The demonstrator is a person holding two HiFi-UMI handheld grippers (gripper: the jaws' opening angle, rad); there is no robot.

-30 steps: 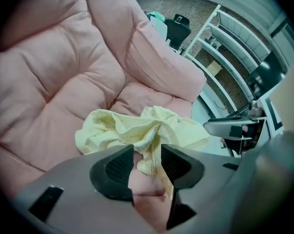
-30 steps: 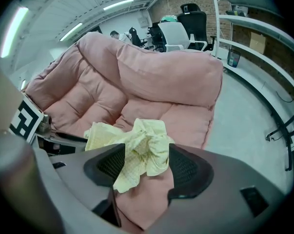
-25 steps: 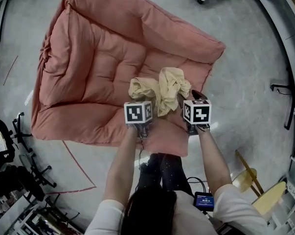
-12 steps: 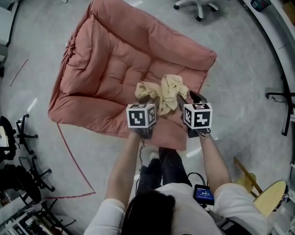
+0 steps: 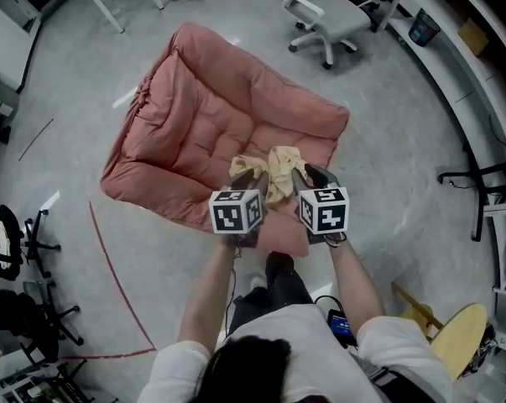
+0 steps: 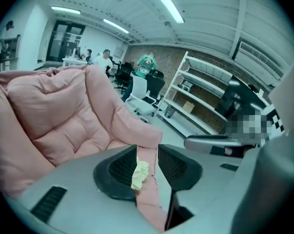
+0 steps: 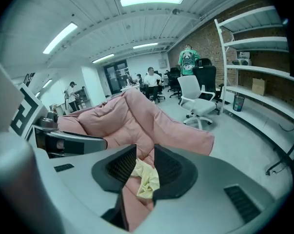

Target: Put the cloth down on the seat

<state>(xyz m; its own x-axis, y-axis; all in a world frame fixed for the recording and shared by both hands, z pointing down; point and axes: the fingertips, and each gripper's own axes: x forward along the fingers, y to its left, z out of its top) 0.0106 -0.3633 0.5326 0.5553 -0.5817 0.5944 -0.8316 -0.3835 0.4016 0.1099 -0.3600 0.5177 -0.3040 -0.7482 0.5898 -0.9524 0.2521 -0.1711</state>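
Observation:
The pale yellow cloth (image 5: 273,166) lies crumpled on the near part of the pink cushioned seat (image 5: 202,116), which rests on the floor. My left gripper (image 5: 246,177) and right gripper (image 5: 308,178) hover side by side just at the cloth's near edge. Both sets of jaws are closing, with a gap still between them. In the left gripper view the cloth (image 6: 139,173) shows through the gap of the left gripper (image 6: 147,152), down on the seat (image 6: 54,116). In the right gripper view the cloth (image 7: 147,177) shows below the right gripper (image 7: 145,155), unpressed by the pads.
A grey office chair (image 5: 332,11) stands beyond the seat's far corner. A red tape line (image 5: 110,275) runs along the floor at the left. Chair bases (image 5: 34,225) crowd the left edge, a wooden stool (image 5: 454,334) sits at the bottom right. People (image 7: 149,77) stand far off.
The view has pulled back and up, so the seat looks smaller and farther. Both grippers have drawn back toward the seat's near edge. The cloth stays lying on the seat.

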